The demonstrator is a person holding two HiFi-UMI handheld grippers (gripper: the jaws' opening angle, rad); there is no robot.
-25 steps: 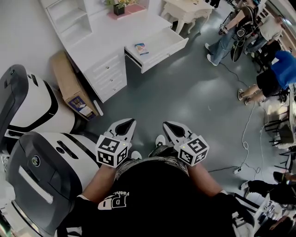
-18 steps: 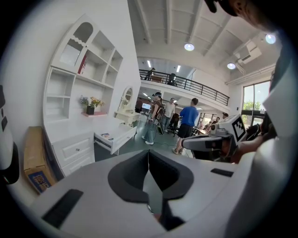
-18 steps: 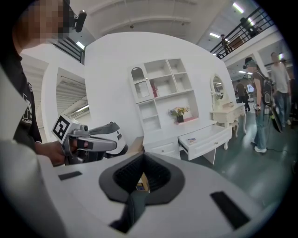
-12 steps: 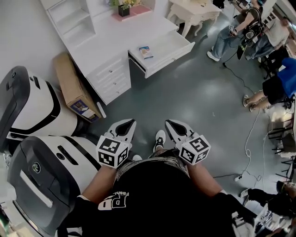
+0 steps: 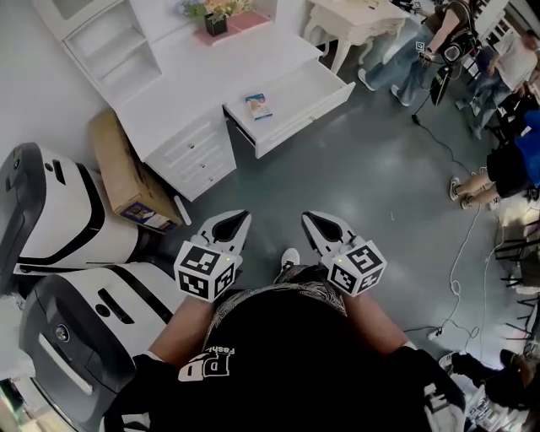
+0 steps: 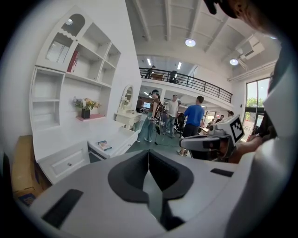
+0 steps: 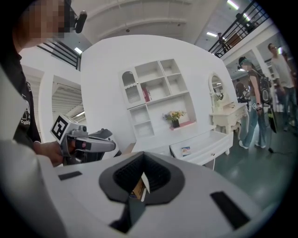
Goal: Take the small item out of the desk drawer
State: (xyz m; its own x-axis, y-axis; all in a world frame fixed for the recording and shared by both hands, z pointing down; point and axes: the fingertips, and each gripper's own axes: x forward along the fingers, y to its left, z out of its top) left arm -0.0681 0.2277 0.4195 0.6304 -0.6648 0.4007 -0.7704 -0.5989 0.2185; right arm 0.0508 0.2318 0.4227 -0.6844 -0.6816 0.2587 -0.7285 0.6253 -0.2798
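The white desk (image 5: 211, 80) stands at the far side of the grey floor with its drawer (image 5: 316, 93) pulled open. A small blue-and-white item (image 5: 258, 105) lies flat in the drawer's left part; it also shows in the left gripper view as the item (image 6: 104, 145) and in the right gripper view as the item (image 7: 186, 150). My left gripper (image 5: 240, 218) and right gripper (image 5: 307, 218) are held side by side close to my body, well short of the desk. Both point toward it, jaws shut and empty. In each gripper view the jaws meet: left gripper (image 6: 148, 152), right gripper (image 7: 143, 156).
A cardboard box (image 5: 126, 173) leans by the desk's drawer stack. Two large white-and-grey machines (image 5: 59, 211) stand at my left. A flower pot (image 5: 215, 18) sits on the desk, a small white table (image 5: 354, 21) behind. People (image 5: 506, 160) and a floor cable (image 5: 456, 245) are at the right.
I have stepped across the floor with both grippers. The desk and open drawer sit a little lower and nearer in the head view. Both grippers stay shut and level in front of me.
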